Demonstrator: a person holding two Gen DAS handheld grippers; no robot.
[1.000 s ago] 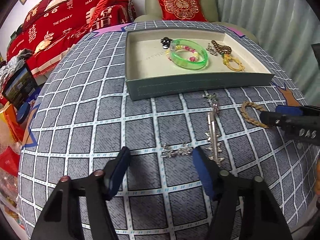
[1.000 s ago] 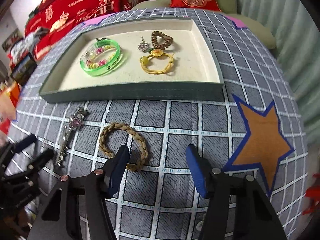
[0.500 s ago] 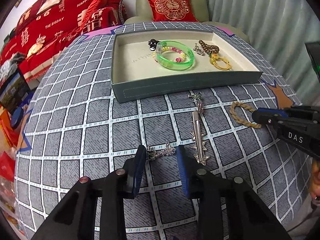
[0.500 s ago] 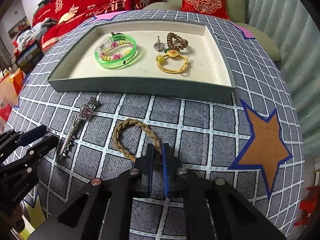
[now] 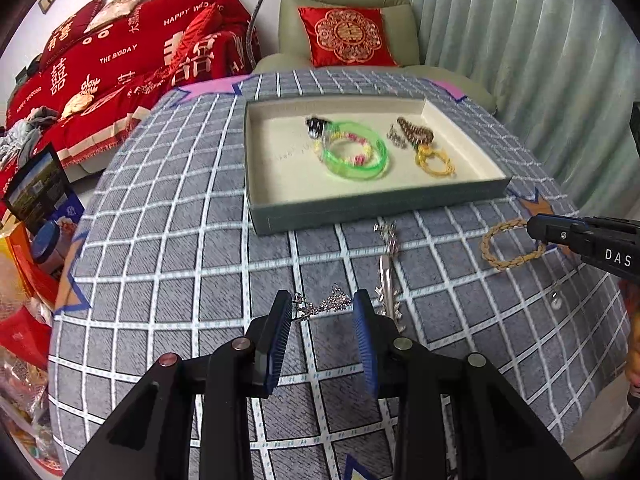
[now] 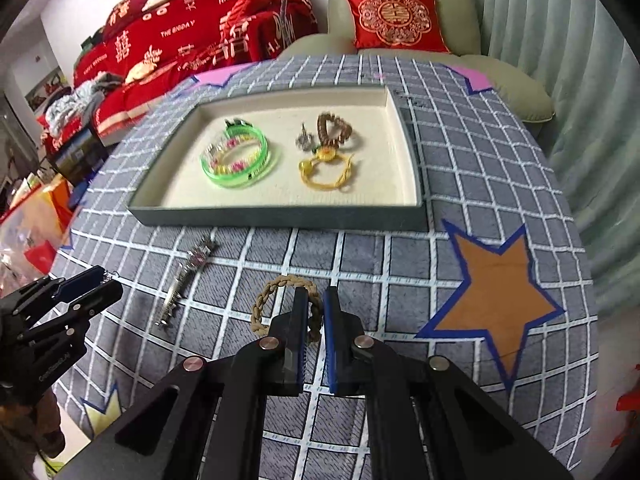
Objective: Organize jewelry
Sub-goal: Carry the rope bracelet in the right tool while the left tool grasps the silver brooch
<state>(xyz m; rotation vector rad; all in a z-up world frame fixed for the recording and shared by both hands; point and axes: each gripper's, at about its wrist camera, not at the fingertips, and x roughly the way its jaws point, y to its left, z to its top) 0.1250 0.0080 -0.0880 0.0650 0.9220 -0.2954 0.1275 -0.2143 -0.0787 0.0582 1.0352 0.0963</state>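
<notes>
A grey tray [image 5: 376, 206] [image 6: 280, 216] with a cream floor holds a green bangle [image 5: 354, 154] [image 6: 240, 158], a yellow cord bracelet [image 5: 434, 162] [image 6: 326, 174], a brown beaded piece [image 6: 334, 130] and a small silver charm [image 6: 304, 140]. On the checked cloth lie a silver hair clip [image 5: 386, 272] [image 6: 184, 276] and a silver chain [image 5: 322, 304]. My left gripper [image 5: 322, 308] is shut on the chain's ends, its jaws still apart. My right gripper [image 6: 316, 300] is shut on the braided tan bracelet [image 6: 276, 304] [image 5: 508, 244], which looks lifted off the cloth.
The table [image 6: 460, 184] is round with a grey checked cloth and star patches [image 6: 496, 288]. A green armchair with a red cushion [image 5: 346, 36] stands behind it. A red-covered sofa [image 5: 120, 64] is at the back left. Bags and boxes [image 5: 32, 216] crowd the floor at left.
Both grippers closed from wide open. The left one closed around the silver chain. The right one shut on the braided bracelet. Both views then rose, so the tray looks farther away.
</notes>
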